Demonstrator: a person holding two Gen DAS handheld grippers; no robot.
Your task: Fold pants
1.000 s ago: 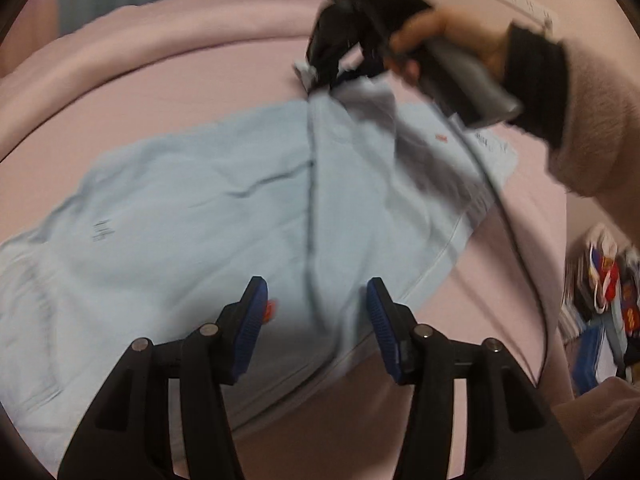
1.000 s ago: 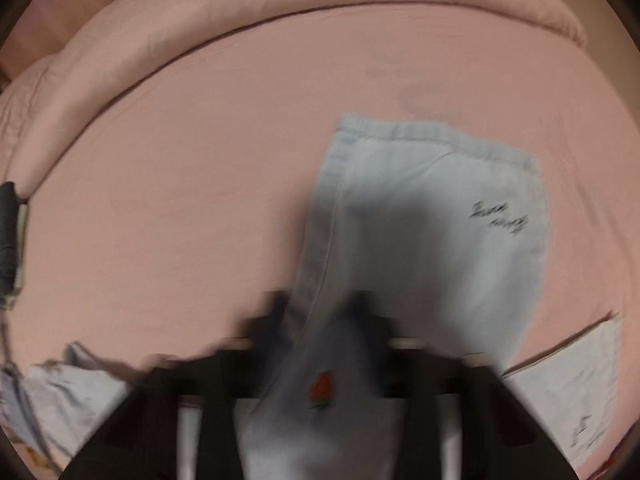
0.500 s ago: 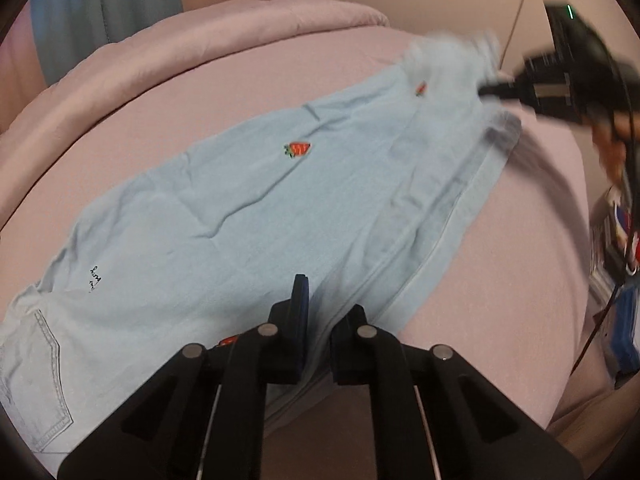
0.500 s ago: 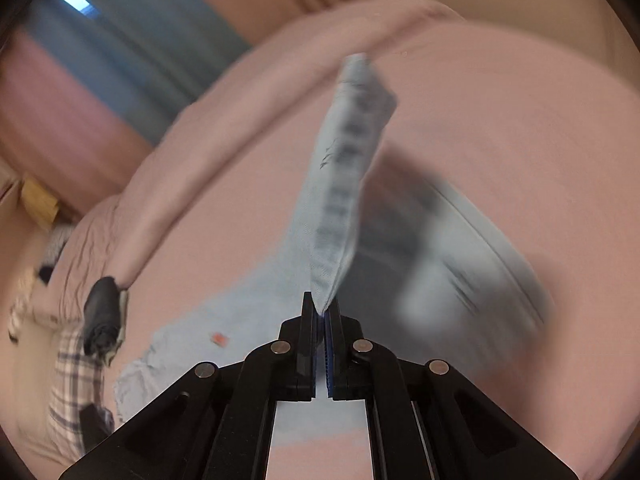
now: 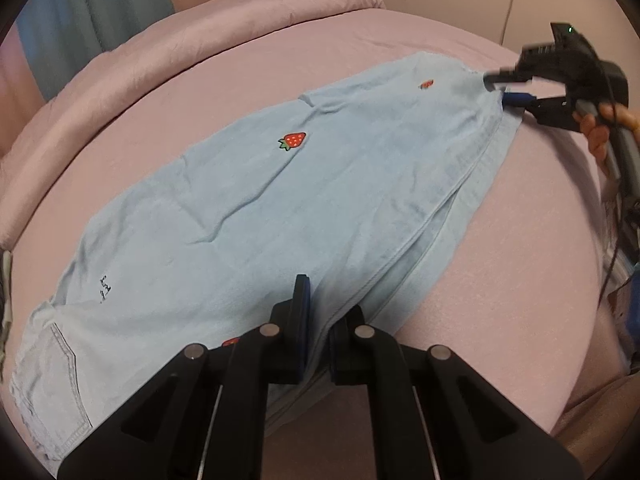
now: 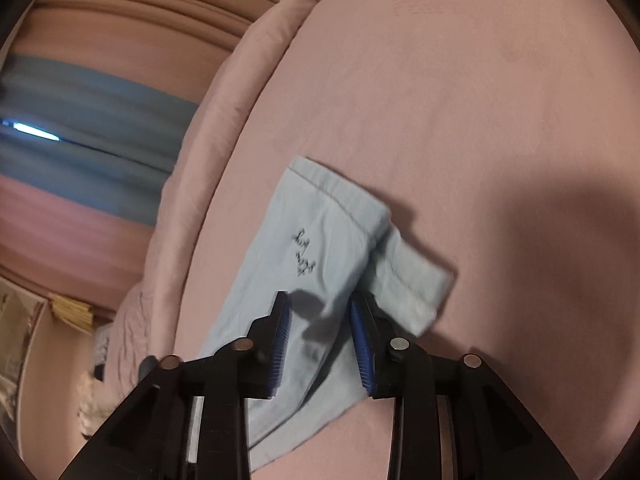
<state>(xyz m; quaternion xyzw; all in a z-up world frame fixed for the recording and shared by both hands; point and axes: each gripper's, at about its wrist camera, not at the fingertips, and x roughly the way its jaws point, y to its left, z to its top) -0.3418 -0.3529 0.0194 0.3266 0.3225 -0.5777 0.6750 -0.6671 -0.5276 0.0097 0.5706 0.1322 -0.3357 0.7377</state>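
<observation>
Light blue pants (image 5: 280, 208) with strawberry patches lie stretched across the pink bed (image 5: 520, 240), one leg folded over the other. My left gripper (image 5: 320, 320) is shut on the near edge of the fabric at about mid-length. At the far right, a hand (image 5: 600, 128) holds my right gripper (image 5: 500, 88) at the hem end. In the right wrist view the leg ends of the pants (image 6: 320, 248) lie flat with black script on them. The right gripper (image 6: 320, 332) straddles the cloth, its jaws opening, and the blue pads stand clear of the fabric.
A rolled pink duvet (image 5: 160, 60) runs along the far side of the bed. Blue curtains (image 5: 72, 12) hang behind it. Bags and clutter (image 5: 628, 300) sit off the bed's right edge. A cable (image 5: 616, 248) trails from the right gripper.
The left gripper closed on the near edge of the pants. The right gripper swung the leg across to the right, laid it flat, and its jaws have parted.
</observation>
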